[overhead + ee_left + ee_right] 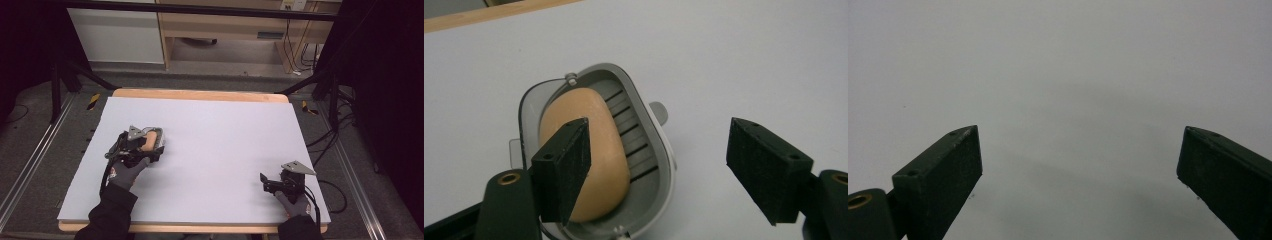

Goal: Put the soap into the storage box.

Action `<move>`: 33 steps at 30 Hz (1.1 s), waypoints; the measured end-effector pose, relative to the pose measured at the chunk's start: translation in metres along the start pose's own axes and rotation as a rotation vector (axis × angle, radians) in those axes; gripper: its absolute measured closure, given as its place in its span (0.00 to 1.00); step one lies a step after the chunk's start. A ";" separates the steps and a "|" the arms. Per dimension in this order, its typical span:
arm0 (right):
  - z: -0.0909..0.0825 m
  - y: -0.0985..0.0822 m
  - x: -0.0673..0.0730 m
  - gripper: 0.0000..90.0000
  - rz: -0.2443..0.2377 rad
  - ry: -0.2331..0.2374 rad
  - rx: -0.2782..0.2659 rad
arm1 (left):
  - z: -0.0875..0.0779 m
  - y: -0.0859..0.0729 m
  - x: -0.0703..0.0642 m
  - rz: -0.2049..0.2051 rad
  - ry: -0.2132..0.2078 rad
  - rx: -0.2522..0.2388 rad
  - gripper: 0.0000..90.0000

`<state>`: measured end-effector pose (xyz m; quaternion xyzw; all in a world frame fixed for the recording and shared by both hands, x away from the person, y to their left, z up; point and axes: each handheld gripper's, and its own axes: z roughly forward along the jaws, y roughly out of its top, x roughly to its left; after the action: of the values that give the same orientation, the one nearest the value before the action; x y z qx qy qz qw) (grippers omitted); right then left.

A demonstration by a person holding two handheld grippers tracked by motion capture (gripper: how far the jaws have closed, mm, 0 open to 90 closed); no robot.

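Hovering tool: left gripper (pixel 659 170) hangs over the soap dish (pixel 659 165) with its jaws apart and nothing pressed between the pads; no earlier look is at hand, so only the gap itself can be told.
Soap: the tan soap bar (pixel 589 150) lies in the grey dish, centre-left of the left gripper view, on the slotted floor and leaning toward the dish's left wall.
Same spot from above: in the high view the left gripper (pixel 150 142) and the soap dish (pixel 159 136) sit left of centre on the white table top (pixel 225 135).
Idle tool: right gripper (pixel 1080 165) stands wide, with bare white surface between its jaws; in the high view the right gripper (pixel 267 181) rests at the lower right, near the table's near edge.
Risk, nudge: one left-hand jaw overlaps the bar in the picture; whether it touches cannot be told. A sideways pull-away could drag the bar against the wall or tip the light dish.
Risk, slip: soap is likely slick, so a regrip at the rounded end might squirt it out onto the table.
Risk, snag: the small tabs on the dish rim could catch a jaw that drops low.
Edges: the wooden far edge (pixel 484 15) shows at the upper left of the left gripper view, apart from the dish.
Open room: wide clear surface lies right of the dish and across the table's middle; lifting straight up looks the safest way out.
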<state>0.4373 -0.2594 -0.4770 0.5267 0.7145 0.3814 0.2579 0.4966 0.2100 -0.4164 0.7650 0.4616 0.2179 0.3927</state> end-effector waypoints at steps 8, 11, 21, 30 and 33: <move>0.000 0.000 0.000 0.05 0.010 -0.001 0.010 | -0.020 -0.017 -0.001 0.024 -0.019 -0.020 0.23; 0.000 0.000 -0.001 0.05 0.004 -0.008 0.012 | -0.028 -0.025 0.001 0.020 -0.010 -0.023 0.21; 0.001 -0.001 -0.002 0.05 0.010 -0.014 0.021 | -0.043 -0.054 0.019 -0.010 0.035 -0.018 0.19; -0.001 -0.002 -0.004 0.05 0.012 -0.021 0.025 | -0.041 -0.077 0.037 -0.043 0.079 0.023 0.19; -0.001 -0.002 -0.003 0.05 0.007 -0.026 0.027 | -0.040 -0.080 0.042 -0.030 0.095 0.030 0.19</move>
<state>0.4360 -0.2632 -0.4782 0.5377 0.7143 0.3659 0.2586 0.4459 0.2843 -0.4577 0.7526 0.4944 0.2411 0.3620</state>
